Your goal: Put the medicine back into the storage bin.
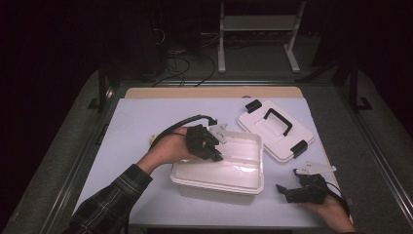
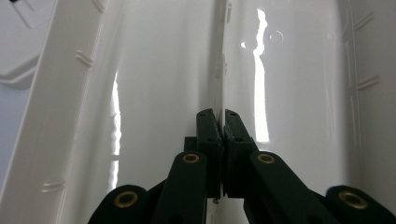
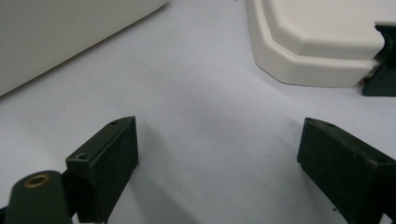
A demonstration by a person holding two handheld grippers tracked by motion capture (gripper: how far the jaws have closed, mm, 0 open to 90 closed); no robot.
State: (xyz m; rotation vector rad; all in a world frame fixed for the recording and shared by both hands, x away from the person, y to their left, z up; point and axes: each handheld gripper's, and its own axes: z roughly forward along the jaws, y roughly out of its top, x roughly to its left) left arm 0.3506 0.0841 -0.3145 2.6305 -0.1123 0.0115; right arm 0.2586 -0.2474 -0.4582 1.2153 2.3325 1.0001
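- My left gripper sits inside the open white box, near the box's far-left corner, with my left hand wrapped around its body.
- In the left gripper view my jaws are drawn close together on a thin white divider that stands upright inside the box; the divider's edge runs into the narrow gap between the 2 pads.
- The glossy inner walls of the box rise on both sides of that divider, with bright reflections on them.
- The box stands near the middle of the bench, closer to the near edge than to the far edge.
- My right gripper rests low over the bench near the near-right corner, held by my right hand, well apart from the box's right end.
- In the right gripper view my jaws stand wide apart with bare bench surface between them; they hold nothing.
- The white lid lies flat on the bench toward the far-right corner, just beside the box's far-right corner, with a black handle on top and a black latch at 2 of its ends.
- In the right gripper view the lid's corner lies ahead of my jaws on the right, with 1 black latch at the frame's edge, and the box's outer wall lies ahead on the left.
- My left sleeve is a dark plaid.
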